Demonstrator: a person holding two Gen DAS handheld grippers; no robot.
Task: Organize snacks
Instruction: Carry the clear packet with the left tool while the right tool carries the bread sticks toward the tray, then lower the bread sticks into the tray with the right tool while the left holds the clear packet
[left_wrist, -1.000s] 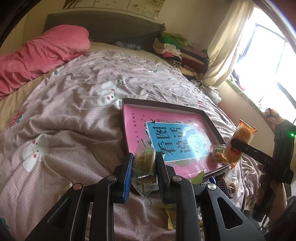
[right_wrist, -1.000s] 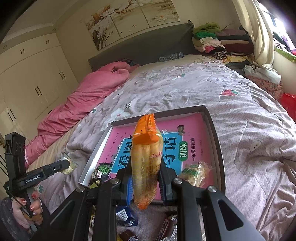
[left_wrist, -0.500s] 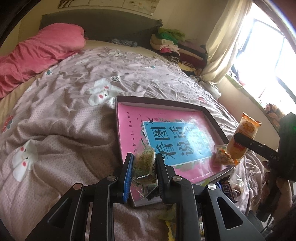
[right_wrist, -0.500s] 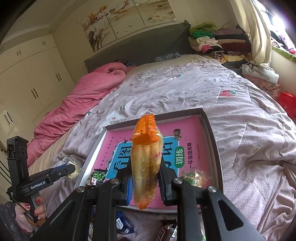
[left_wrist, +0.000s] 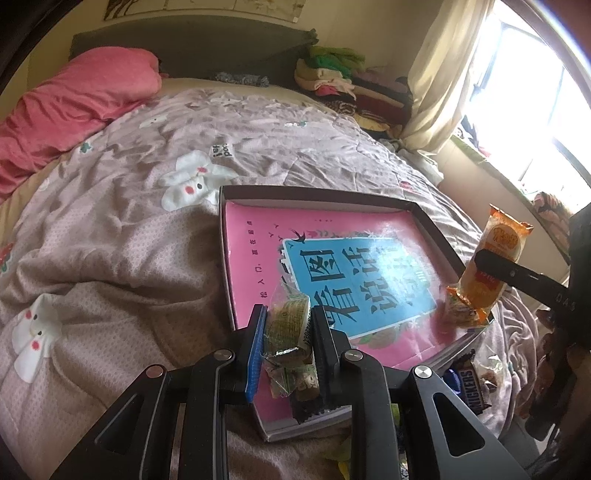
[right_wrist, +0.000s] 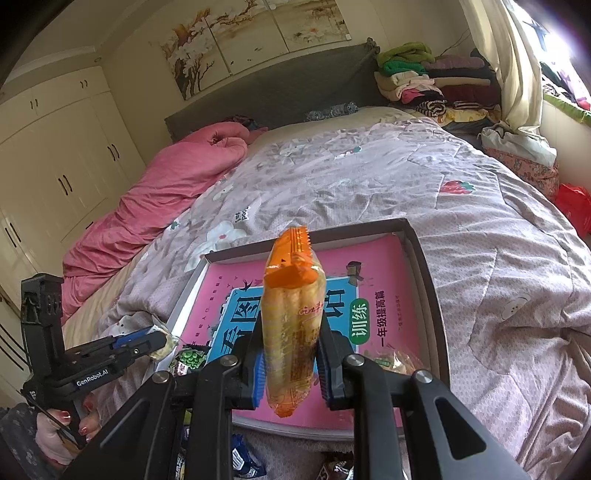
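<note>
Green snack packet (left_wrist: 290, 325) pinched in the left gripper (left_wrist: 288, 343) above the near corner of the box (left_wrist: 317, 194), orange snack packet (right_wrist: 291, 317) upright, pinched in the right gripper (right_wrist: 291, 365) over the box's near edge, pink book (left_wrist: 258, 258) lining the box, chocolate bar (left_wrist: 471, 384) on the bed (left_wrist: 110, 240) just below the grippers.

Orange snack pack (right_wrist: 291, 325) upright, clamped

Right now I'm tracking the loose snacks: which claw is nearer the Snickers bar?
Left. The left claw hangs just beside and above the Snickers bar at the tray's near edge; the right claw sits higher, further back.
</note>
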